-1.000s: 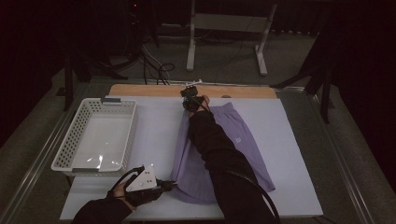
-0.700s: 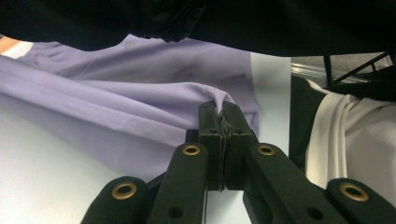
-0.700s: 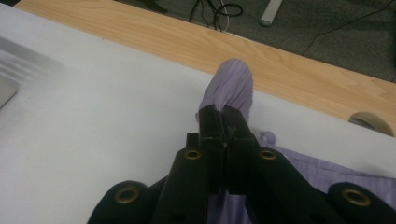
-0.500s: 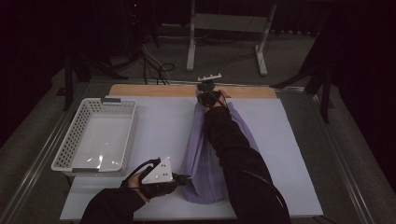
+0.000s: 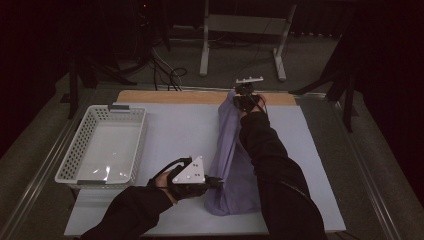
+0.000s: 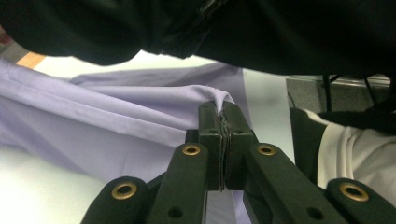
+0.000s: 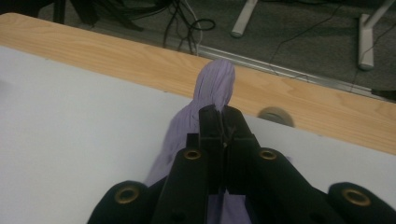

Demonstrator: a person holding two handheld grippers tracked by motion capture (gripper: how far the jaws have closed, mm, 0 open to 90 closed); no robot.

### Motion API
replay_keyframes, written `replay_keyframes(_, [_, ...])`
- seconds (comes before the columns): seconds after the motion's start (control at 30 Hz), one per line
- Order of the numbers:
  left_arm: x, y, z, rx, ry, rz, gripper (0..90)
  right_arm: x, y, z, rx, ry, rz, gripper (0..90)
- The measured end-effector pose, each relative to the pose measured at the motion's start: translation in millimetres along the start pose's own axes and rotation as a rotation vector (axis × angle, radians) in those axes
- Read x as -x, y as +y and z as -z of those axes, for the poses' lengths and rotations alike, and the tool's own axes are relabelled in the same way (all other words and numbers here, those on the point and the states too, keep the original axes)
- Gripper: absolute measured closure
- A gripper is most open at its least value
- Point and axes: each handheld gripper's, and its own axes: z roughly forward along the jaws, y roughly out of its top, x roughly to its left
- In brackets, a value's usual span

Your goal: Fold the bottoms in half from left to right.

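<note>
Here the left gripper is pinching the lilac cloth at six o'clock on the white mat, while the right gripper is clamping its twelve o'clock end.

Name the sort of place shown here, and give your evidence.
Probably a recording lab or studio: a white-topped work table in a dark room, loose cables and metal stand legs on the floor, handheld grippers folding a lilac cloth.

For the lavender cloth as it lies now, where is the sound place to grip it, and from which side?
At its two end corners, as now: left gripper pinches the near corner of the lavender cloth coming in from the left, right gripper the far one. The cloth hangs bunched between them, so its ends control it.
</note>
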Motion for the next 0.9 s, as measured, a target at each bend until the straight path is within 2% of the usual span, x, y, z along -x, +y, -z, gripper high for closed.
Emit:
replay_keyframes(0.17, [-0.1,16.0,-18.5,0.005,-0.027,-0.029,89.1,16.7,-4.9,-1.3,-0.009,-0.007,-0.007,88.7])
replay_keyframes(0.27, [-0.4,24.8,-29.5,0.01,-0.043,-0.046,89.1,24.8,-7.8,-1.6,-0.009,-0.013,0.009,88.7])
replay_keyframes(0.3, [-0.7,27.3,-33.2,0.005,-0.043,-0.06,89.1,27.7,-8.4,-1.9,-0.009,-0.002,0.01,88.7])
replay_keyframes(0.37, [-1.3,30.5,-41.0,0.008,-0.054,-0.059,89.1,32.2,-9.6,-2.0,-0.004,-0.012,0.018,88.6])
replay_keyframes(0.47, [-2.2,30.9,-51.0,0.004,-0.065,-0.052,89.1,40.3,-13.0,-4.3,-0.007,-0.014,0.015,88.4])
replay_keyframes(0.6, [-4.2,26.9,-64.9,-0.007,-0.075,-0.038,89.0,50.5,-20.6,-11.6,-0.008,0.017,0.018,88.2])
replay_keyframes(0.7, [-7.8,22.5,-74.6,-0.013,-0.085,-0.023,89.1,56.9,-24.9,-16.2,-0.015,0.01,0.029,88.2])
replay_keyframes(0.73, [-9.0,21.7,-77.4,-0.018,-0.089,-0.017,89.0,58.6,-25.8,-17.0,-0.014,0.0,0.046,88.1])
replay_keyframes(0.9, [-10.6,20.4,-90.2,-0.024,-0.094,-0.013,89.1,68.1,-32.5,-20.6,-0.021,-0.024,0.061,85.7])
